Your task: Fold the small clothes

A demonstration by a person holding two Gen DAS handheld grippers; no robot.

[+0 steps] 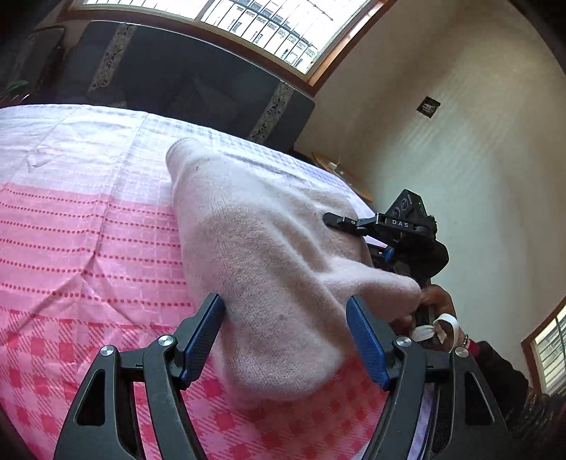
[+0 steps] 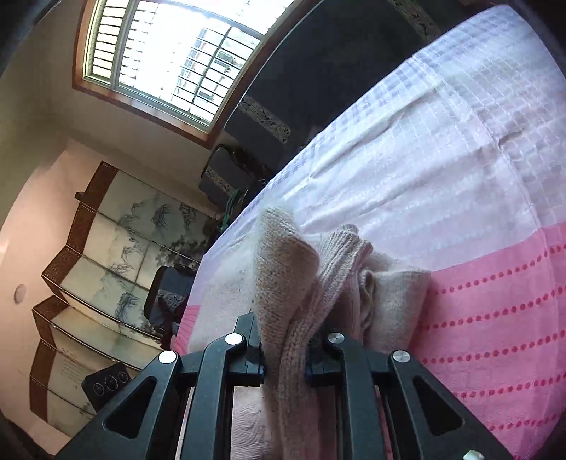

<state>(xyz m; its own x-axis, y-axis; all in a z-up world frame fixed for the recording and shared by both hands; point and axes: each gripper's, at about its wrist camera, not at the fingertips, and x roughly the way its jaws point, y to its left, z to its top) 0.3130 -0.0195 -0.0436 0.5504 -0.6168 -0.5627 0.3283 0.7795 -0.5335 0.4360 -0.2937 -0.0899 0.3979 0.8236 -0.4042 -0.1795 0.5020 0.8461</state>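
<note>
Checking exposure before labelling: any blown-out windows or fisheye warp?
Left wrist: window blown out, bedspread edge bows from fisheye. Right wrist: window overexposed, sweater near the lens soft, corners vignetted.

We saw a pale pink knitted sweater (image 1: 269, 269) lying bunched on the pink checked bedspread (image 1: 70, 247), its ribbed edge (image 2: 293, 339) lifted and gathered.

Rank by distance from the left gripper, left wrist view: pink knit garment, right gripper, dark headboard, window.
1. pink knit garment: between the open fingers of the left gripper.
2. right gripper: to the right, at the garment's far edge.
3. dark headboard: behind the pink bedsheet.
4. window: above the headboard, top of view.
</note>
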